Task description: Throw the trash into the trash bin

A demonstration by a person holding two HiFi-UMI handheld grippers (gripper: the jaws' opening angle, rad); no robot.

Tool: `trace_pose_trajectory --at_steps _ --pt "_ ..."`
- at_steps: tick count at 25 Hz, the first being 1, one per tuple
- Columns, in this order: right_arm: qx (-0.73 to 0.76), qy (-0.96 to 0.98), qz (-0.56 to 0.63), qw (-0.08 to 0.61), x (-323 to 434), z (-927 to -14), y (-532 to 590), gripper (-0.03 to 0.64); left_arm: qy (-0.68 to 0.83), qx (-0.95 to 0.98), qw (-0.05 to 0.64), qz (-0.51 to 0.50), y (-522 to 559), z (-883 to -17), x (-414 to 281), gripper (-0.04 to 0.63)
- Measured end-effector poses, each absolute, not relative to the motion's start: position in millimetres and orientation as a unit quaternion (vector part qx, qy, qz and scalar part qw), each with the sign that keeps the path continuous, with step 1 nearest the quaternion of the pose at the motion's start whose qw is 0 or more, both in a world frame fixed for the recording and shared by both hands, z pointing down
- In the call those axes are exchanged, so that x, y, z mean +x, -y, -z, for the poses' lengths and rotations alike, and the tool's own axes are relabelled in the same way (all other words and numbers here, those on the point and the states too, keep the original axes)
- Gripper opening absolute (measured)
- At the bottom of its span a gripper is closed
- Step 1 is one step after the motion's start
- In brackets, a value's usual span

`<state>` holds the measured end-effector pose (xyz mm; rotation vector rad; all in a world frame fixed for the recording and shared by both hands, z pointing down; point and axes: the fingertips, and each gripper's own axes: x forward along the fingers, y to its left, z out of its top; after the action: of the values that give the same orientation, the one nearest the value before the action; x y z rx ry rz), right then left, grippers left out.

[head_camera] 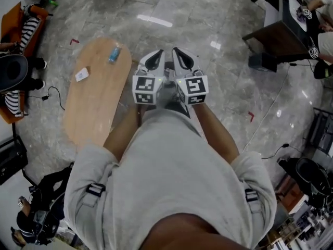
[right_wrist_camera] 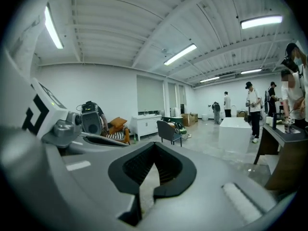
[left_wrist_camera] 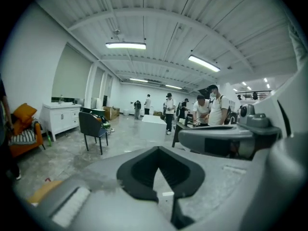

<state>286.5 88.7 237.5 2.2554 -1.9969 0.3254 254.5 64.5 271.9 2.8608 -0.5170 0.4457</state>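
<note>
A blue crumpled wrapper [head_camera: 114, 53] and a small white scrap [head_camera: 81, 75] lie on the oval wooden table [head_camera: 99, 108] at the left of the head view. My left gripper [head_camera: 155, 56] and right gripper [head_camera: 181, 55] are held side by side over the marble floor, just right of the table's far end. Both point forward, nearly level, and nothing is between the jaws of either. In the left gripper view the left gripper [left_wrist_camera: 164, 195] has its black pads closed tip to tip. The right gripper [right_wrist_camera: 144, 196] looks the same in its own view. I cannot make out a trash bin with certainty.
An orange chair with a striped cushion [head_camera: 25, 21] and a round black object [head_camera: 11, 72] stand left of the table. A dark desk [head_camera: 278, 33] with people is at the upper right. Cables trail over the floor. A black chair [left_wrist_camera: 91, 126] and a white block [left_wrist_camera: 154, 125] stand ahead.
</note>
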Motion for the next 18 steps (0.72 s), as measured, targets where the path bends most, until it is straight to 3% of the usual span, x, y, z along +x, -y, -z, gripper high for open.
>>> trace_pose_trajectory --at_steps 5,18 --pt "0.67 0.734 -0.104 0.045 236.1 -246.1 -46.2 0.008 0.296 0.936 0.086 -0.168 -23.5 -267.2 181.9 0.018" --pt "0.453 0.882 -0.064 0.112 -58.0 -250.5 39.4 0.008 0.529 0.827 0.16 -0.102 32.9 -279.5 -120.2 0.018"
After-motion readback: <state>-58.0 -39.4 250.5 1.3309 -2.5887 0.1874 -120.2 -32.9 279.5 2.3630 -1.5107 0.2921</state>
